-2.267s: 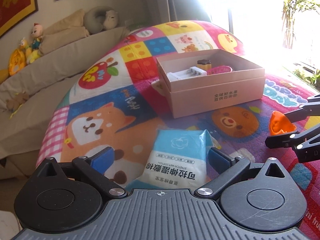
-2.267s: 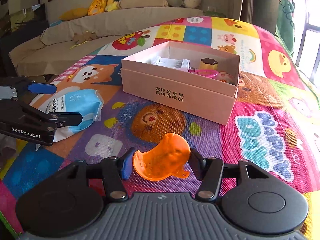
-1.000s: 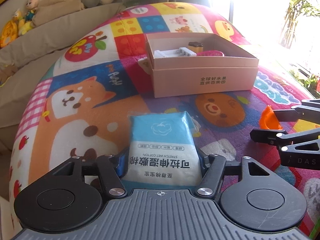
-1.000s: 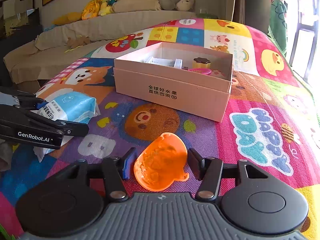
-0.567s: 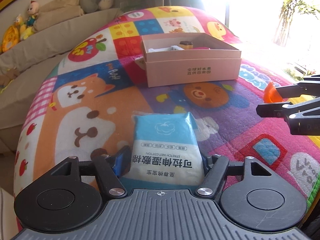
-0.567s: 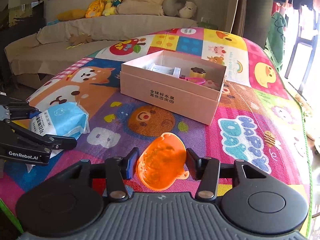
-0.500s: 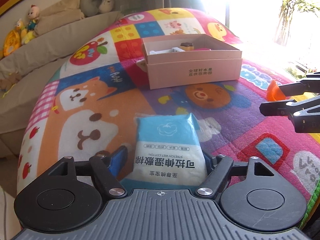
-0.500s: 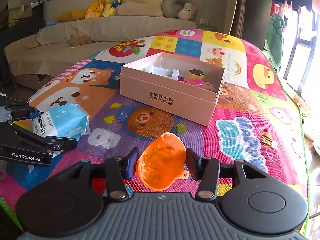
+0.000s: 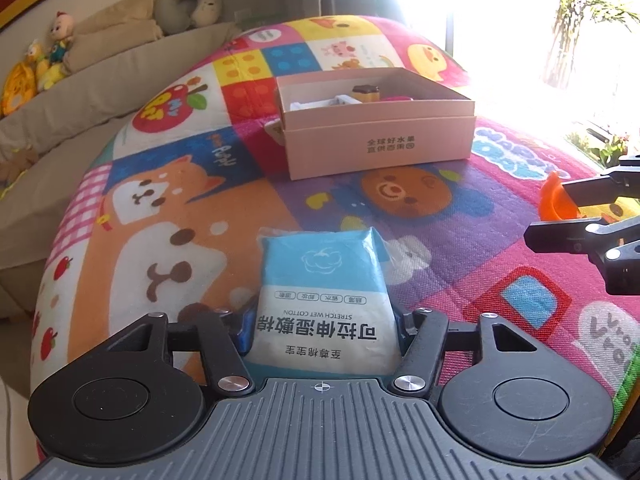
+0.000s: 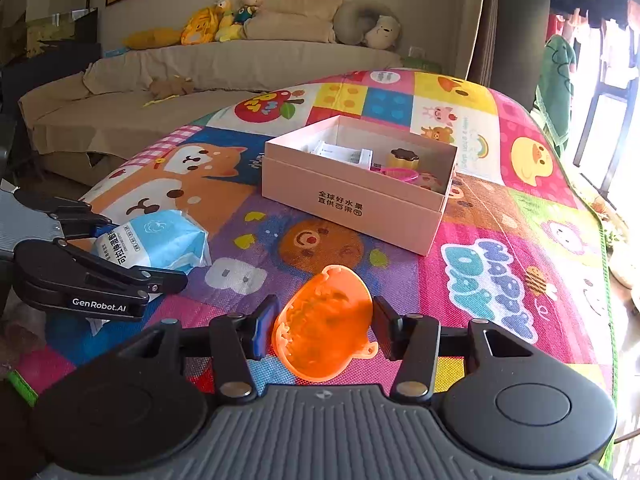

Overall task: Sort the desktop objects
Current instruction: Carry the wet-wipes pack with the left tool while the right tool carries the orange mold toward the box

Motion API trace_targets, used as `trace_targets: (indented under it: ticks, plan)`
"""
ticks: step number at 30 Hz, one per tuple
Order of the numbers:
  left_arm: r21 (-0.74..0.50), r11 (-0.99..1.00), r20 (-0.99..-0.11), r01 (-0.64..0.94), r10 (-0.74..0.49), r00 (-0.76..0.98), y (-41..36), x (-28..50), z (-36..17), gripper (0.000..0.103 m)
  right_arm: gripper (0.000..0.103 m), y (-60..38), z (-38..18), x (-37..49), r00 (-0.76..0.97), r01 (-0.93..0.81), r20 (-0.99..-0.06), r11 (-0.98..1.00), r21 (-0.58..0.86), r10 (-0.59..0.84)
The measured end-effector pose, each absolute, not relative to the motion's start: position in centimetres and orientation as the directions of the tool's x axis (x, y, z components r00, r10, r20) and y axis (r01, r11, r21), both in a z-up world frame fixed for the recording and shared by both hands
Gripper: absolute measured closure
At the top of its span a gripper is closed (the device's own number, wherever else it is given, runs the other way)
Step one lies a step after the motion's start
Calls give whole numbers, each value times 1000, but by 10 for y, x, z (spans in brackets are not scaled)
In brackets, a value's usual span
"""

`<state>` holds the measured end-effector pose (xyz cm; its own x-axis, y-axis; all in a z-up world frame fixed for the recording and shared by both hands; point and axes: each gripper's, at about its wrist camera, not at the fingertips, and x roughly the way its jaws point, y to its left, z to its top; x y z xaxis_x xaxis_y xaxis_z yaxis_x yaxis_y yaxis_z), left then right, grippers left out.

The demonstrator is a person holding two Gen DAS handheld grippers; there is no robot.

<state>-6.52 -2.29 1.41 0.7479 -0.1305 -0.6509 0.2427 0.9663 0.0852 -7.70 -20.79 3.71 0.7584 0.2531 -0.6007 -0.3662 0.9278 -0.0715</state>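
On the play mat [image 10: 500, 288], you are clamping the wipes pack [image 9: 324, 312] in the left gripper [image 9: 322, 324] and the orange mould [image 10: 324, 328] in the right gripper [image 10: 324, 326], both raised for the box [image 10: 352, 200].

Glossy crinkled plastic wrap on the wipes pack [image 9: 324, 304], translucent smooth orange plastic mould [image 10: 324, 328], matt pale pink cardboard box [image 10: 352, 200] ahead, woven-textured printed play mat [image 9: 460, 240] beneath, matt black plastic left gripper [image 9: 324, 332] with ribbed grey body and shiny metal screws
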Motion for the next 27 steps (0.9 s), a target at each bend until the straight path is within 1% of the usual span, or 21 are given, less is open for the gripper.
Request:
trace_targets:
  ticks: [4, 7, 10, 13, 16, 19, 23, 27]
  plan:
    - [90, 958, -646, 272, -152, 748, -31, -74, 17, 40, 53, -213, 30, -72, 720, -360, -645, 932, -31, 257]
    - [74, 952, -635, 296, -184, 750, -35, -78, 25, 40, 53, -214, 28, -70, 695, -362, -676, 931, -34, 245]
    - [52, 948, -608, 315, -220, 763, -36, -75, 43, 40, 53, -218, 43, -73, 697, -380, -672, 923, -52, 250]
    - [74, 945, -531, 318, -233, 815, -40, -64, 78, 40, 53, -225, 80, -71, 743, -385, -616, 920, -73, 263]
    - [112, 948, -420, 298, -227, 879, -46, -42, 119, 40, 53, -236, 131, -62, 806, -373, -520, 925, -75, 282]
    - [143, 947, -352, 286, -222, 910, -57, -12, 145, 40, 53, -246, 174, -46, 847, -358, -435, 933, -42, 305]
    - [148, 945, -339, 290, -227, 913, -69, 38, 151, 40, 53, -253, 198, -15, 888, -322, -363, 945, -54, 282]
    - [142, 943, -360, 303, -236, 903, -79, 85, 136, 40, 53, -256, 192, 25, 898, -289, -365, 955, -68, 245]
